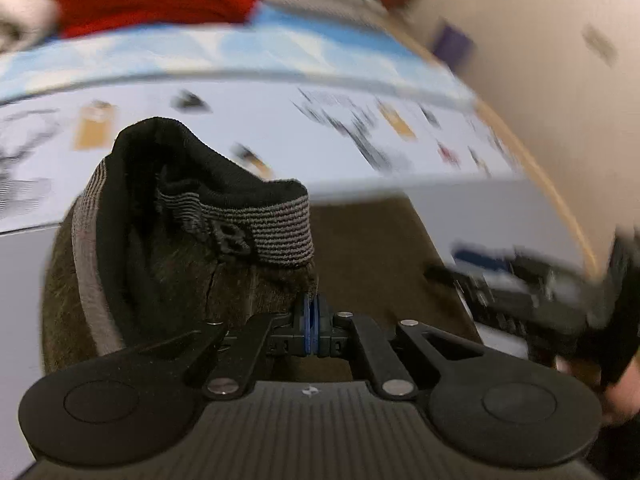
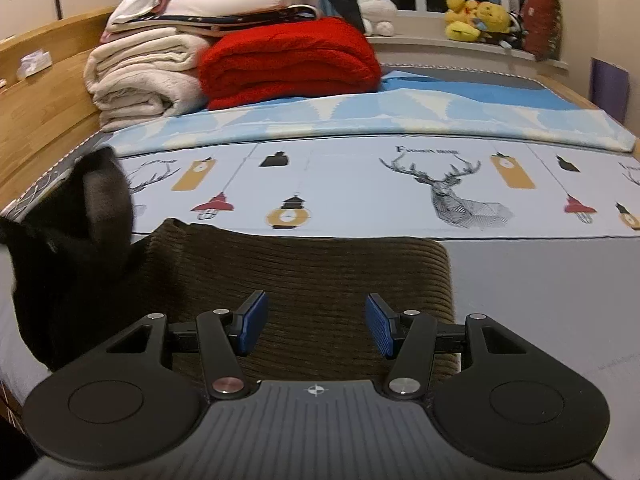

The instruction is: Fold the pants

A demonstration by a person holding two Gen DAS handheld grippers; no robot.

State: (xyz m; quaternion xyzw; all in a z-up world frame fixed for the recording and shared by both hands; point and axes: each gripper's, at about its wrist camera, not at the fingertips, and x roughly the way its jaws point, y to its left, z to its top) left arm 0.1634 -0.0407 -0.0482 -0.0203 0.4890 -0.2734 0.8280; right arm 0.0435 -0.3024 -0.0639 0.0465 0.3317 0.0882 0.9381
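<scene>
Dark brown corduroy pants [image 2: 320,268] lie on the bed's printed sheet [image 2: 360,184]. My right gripper [image 2: 316,326] hovers just above them, open, its blue pads [image 2: 252,322] wide apart with nothing pinched. At the left of that view a raised, blurred dark part of the pants [image 2: 80,232] stands off the bed. In the left wrist view my left gripper [image 1: 312,320] is shut on the edge of the pants [image 1: 168,264] just below the grey striped elastic waistband [image 1: 272,228], whose black lining gapes open. The right gripper [image 1: 520,280] appears blurred at that view's right.
A folded red blanket [image 2: 288,60] and a stack of cream blankets [image 2: 140,80] sit at the far end of the bed. A wooden bed frame [image 2: 40,100] runs along the left. Plush toys [image 2: 476,18] line the window ledge. A blue patterned cover [image 2: 400,116] crosses the bed.
</scene>
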